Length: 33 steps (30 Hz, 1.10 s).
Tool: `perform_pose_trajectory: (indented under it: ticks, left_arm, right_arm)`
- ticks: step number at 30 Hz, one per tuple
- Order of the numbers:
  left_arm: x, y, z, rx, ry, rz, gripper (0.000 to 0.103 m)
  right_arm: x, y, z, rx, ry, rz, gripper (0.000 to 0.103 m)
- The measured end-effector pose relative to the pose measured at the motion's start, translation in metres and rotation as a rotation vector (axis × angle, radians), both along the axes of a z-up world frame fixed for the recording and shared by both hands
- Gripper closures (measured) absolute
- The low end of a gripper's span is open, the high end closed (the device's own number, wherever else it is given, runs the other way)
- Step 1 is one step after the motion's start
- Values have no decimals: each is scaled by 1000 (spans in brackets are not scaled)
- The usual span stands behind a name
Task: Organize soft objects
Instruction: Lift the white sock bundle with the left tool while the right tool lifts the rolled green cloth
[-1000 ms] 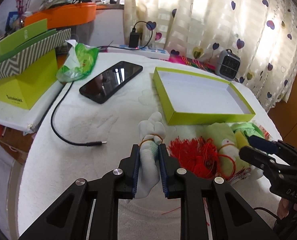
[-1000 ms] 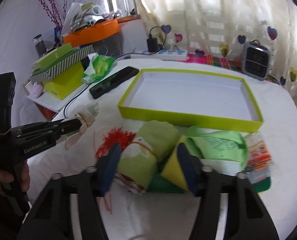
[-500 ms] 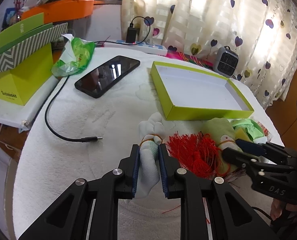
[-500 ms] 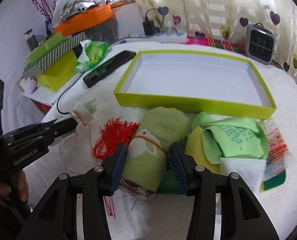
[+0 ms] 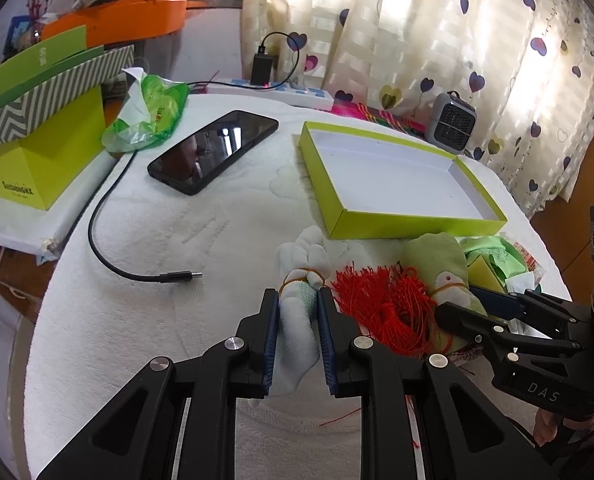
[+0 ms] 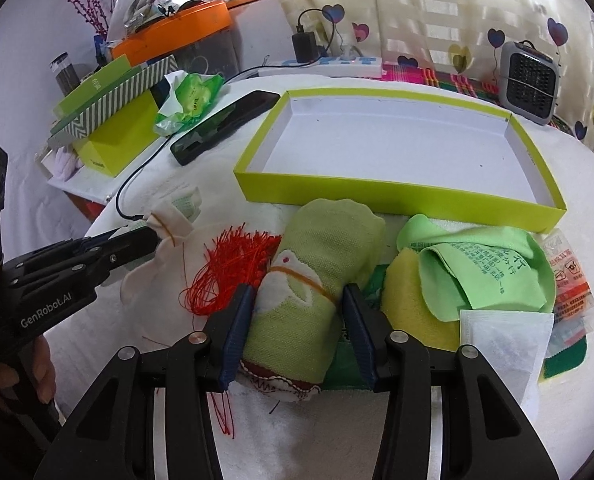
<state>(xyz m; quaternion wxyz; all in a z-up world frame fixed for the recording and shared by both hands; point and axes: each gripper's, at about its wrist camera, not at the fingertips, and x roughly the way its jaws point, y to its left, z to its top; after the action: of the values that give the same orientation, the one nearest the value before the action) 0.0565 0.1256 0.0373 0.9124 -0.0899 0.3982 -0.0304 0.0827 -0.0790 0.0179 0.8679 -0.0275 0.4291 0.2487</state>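
My left gripper (image 5: 297,300) is shut on a white rolled sock bundle (image 5: 297,320) tied with a rubber band, low over the white towel. My right gripper (image 6: 299,294) is closed around a light green rolled towel (image 6: 317,264) with a white bird patch; the pads touch both its sides. A red tassel (image 6: 225,268) lies between the two bundles. The left gripper also shows in the right wrist view (image 6: 153,236), and the white bundle (image 6: 165,256) with it. The empty lime-green box lid (image 6: 377,196) lies just beyond.
Green and yellow cloths (image 6: 477,268), a white sachet (image 6: 501,340) and a packet (image 6: 569,280) lie at right. A black phone (image 5: 213,152), a USB cable (image 5: 137,272), a green bag (image 5: 149,116), stacked boxes (image 5: 37,160) and a small grey heater (image 5: 451,122) surround the area.
My right gripper has moved forward onto the green rolled towel and narrowed from wide open to gripping it. My left gripper stays shut on the white bundle, little moved.
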Motion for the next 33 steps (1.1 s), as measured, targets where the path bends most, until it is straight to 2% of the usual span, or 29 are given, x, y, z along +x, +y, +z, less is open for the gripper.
perform_pose_trajectory:
  ticks: [2,8,18,21,23,27,33]
  left_arm:
    - [0,0,0,0,0,0,85]
    - [-3,-5,8,2,-14,-8,85]
    - [-10,-7,20,0,-42,-5,85]
    - [-11,-7,23,-2,-49,-7,85]
    - [-11,-8,26,-1,-57,-9,85]
    - [-12,-13,30,1,-66,-16,85]
    - [-8,-21,33,2,-71,-34,85]
  right_arm:
    - [-2,-2,2,10,-13,3,68]
    - [-7,-6,6,32,-31,14,75]
    - [-15,-22,30,94,-100,-2,75]
    - [-14,-27,35,147,-96,8,75]
    - [-16,-32,41,168,-129,15,75]
    - [-20,-43,53,158,-187,-12,75]
    - [-18,-63,58,173,-204,-57,75]
